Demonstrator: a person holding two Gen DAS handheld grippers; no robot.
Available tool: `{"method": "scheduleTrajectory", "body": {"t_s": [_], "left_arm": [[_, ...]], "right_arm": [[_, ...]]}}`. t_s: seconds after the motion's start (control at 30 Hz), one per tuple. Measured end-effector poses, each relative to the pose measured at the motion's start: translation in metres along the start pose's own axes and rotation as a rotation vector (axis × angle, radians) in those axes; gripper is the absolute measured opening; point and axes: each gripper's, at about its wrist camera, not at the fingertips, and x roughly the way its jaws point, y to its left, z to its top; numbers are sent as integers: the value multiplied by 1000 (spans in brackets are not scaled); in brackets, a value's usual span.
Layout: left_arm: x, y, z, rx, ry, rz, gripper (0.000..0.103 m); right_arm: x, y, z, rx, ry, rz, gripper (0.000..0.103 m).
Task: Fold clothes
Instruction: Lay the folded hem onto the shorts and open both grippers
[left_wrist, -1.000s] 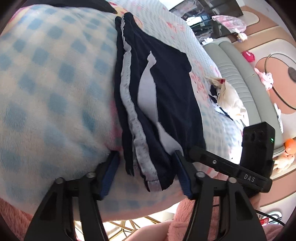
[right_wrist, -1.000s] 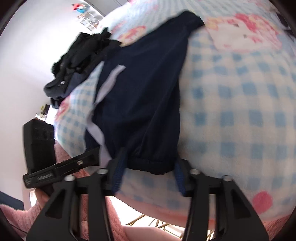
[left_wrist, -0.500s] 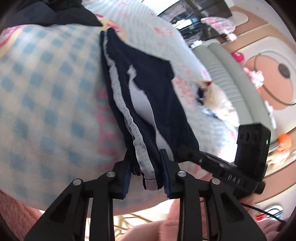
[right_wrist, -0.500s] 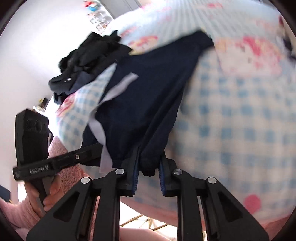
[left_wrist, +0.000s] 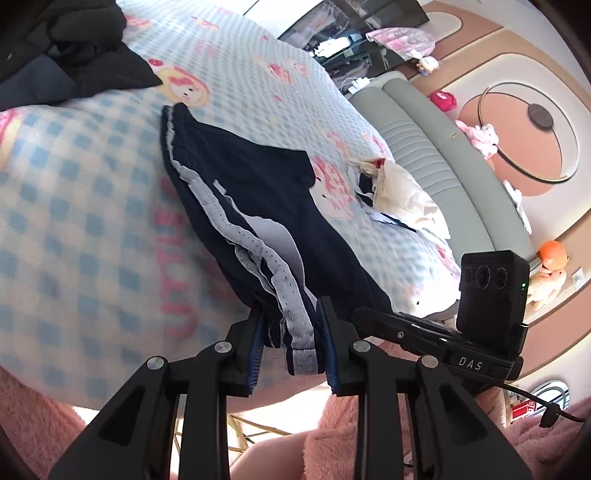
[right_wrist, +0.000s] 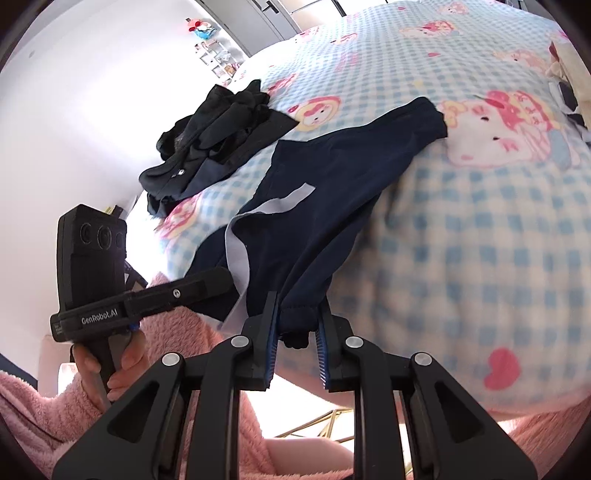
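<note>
Shorts of navy fabric with a grey mesh side stripe (left_wrist: 258, 236) stretch from a blue-and-white checked cartoon-print blanket (left_wrist: 81, 229) to two black handheld grippers at the bed's near edge.

The left gripper (left_wrist: 291, 343) is clamped on the striped hem, its blue-padded fingers (left_wrist: 255, 354) pressing bunched cloth between them; the right gripper (right_wrist: 295, 339) pinches the plain navy hem in the same way, a small fold hanging below its pads. The garment's far end lies flat on the blanket, the near end lifted off it. A heap of black clothing (right_wrist: 218, 129) sits farther back on the bed, apart from the shorts; a crumpled cream garment (left_wrist: 402, 195) lies by the grey padded headboard (left_wrist: 436, 162). A hand in a pink fleece sleeve (right_wrist: 107, 365) grips the left tool's handle.
</note>
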Motion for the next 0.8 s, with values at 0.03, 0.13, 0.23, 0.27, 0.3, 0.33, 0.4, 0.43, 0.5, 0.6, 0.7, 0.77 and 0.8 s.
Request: {"method": "scheduleTrajectory", "body": {"t_s": [0.03,0.13,0.23,0.27,0.3,0.33,0.4,0.43,0.5,0.6,0.7,0.77,0.8], "left_arm": [[-1,4,0,-10,0,-1,28],[1,12,9,-24,-8,-3,28],[7,15,24,-24,-22,-4,28],[9,16,30,-23,-27,-4,28],[11,18,35,-23,-31,-4,28],[13,19,40,-23,-36,-5,28],[17,21,50,-23,-45,-5,28],[19,22,55,-23,-50,-5,28],[16,28,67,-34,-80,-14,29],[11,39,84,-53,-132,-29,48],[6,49,101,-73,-184,-44,60],[3,55,112,-86,-219,-54,60],[5,58,112,-83,-221,-46,60]], "right_arm": [[2,-1,-1,9,8,1,18],[13,-12,1,60,39,-16,20],[16,-16,5,70,36,-1,20],[16,-15,8,61,34,2,20],[16,-16,12,56,32,2,20],[17,-16,18,54,31,-8,20],[21,-17,35,46,15,-27,23],[23,-17,44,41,5,-36,25],[28,-21,67,47,-28,-54,32],[30,-31,101,102,-86,-66,40],[36,-36,106,97,-87,-118,56],[41,-38,104,83,-78,-160,58],[44,-39,103,76,-73,-181,58]]}}
